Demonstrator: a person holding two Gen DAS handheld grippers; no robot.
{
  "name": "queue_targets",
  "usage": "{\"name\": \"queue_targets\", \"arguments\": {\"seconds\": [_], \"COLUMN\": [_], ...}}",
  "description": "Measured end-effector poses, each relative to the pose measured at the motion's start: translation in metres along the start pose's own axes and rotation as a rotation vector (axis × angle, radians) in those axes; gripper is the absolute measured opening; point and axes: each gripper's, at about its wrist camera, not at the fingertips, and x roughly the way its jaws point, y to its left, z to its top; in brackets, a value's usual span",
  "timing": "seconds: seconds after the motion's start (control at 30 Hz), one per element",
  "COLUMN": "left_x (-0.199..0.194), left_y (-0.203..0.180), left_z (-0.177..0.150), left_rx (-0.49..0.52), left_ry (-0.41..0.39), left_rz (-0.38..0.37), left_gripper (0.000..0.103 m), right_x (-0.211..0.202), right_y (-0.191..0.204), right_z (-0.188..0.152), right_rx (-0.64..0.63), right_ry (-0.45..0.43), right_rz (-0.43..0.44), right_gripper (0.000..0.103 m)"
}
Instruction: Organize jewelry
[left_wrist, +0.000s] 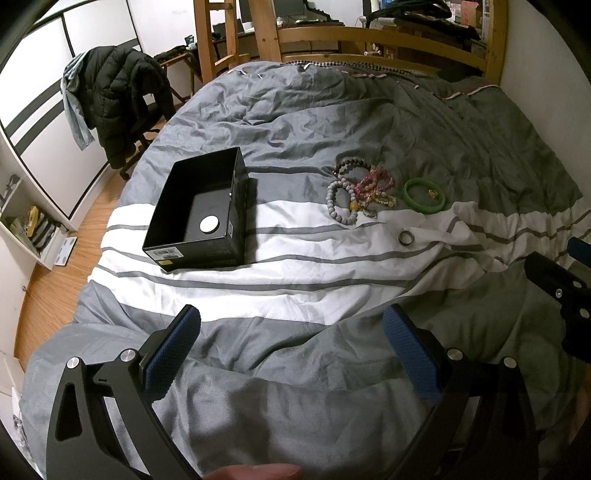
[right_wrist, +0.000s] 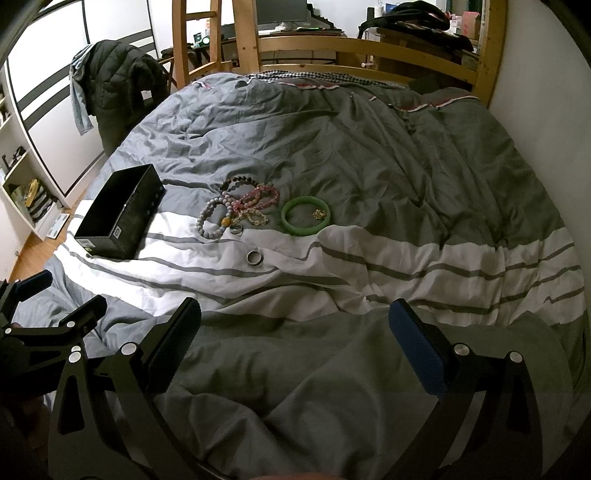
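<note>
While both claws gape, bracelets (right_wrist: 240, 206) lie well ahead

Ahead of the right claw (right_wrist: 293, 341), the tangled bead bracelets (right_wrist: 240, 208) overlap so closely that their number cannot be told. The tiny gold piece (right_wrist: 320, 213) inside the green bangle (right_wrist: 304, 220) is too small to identify. The black box (right_wrist: 118, 218), off to that claw's left, hides its inside from this view. In the left view the box label (left_wrist: 166, 254) is unreadable, and the right claw is cut off at the frame edge.
</note>
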Motion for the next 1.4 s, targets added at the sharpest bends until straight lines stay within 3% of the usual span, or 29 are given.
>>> {"name": "queue_targets", "arguments": {"seconds": [0.37,0.53,0.67,0.97,1.0,1.03,1.1,1.27,1.4], "left_x": [0.018,0.038,0.054,0.104,0.115,0.126,0.146,0.183,0.2], "left_y": [-0.006,-0.009,-0.013,-0.028,-0.029,-0.031,-0.032,-0.041,-0.047], "left_z": [0.018,0.033,0.046,0.08,0.084,0.087,0.091,0.097,0.102], "left_rx": [0.011,0.004,0.029,0.042,0.042,0.04,0.023,0.033,0.045], "left_ry": [-0.001,0.009,0.006,0.037,0.049,0.078,0.141,0.173,0.171], "left_rz": [-0.019,-0.068,-0.051,-0.139,-0.139,-0.137,-0.146,-0.148,-0.144], "left_gripper": [0.098,0.098,0.098,0.098,0.089,0.066,0.046,0.038,0.019], "right_x": [0.021,0.04,0.059,0.113,0.121,0.125,0.137,0.18,0.217], "right_y": [-0.005,-0.011,-0.018,-0.034,-0.037,-0.039,-0.043,-0.047,-0.039], "right_z": [0.007,0.018,0.023,0.045,0.05,0.054,0.063,0.086,0.082], "right_rx": [0.012,0.016,0.021,0.039,0.049,0.053,0.054,0.076,0.039], "right_ry": [0.002,0.001,0.003,-0.001,-0.005,-0.009,-0.017,0.012,0.058], "right_rz": [0.013,0.006,-0.009,-0.014,-0.009,-0.01,-0.007,0.005,0.001], "right_gripper": [0.1,0.1,0.1,0.1,0.1,0.1,0.1,0.1,0.1]}}
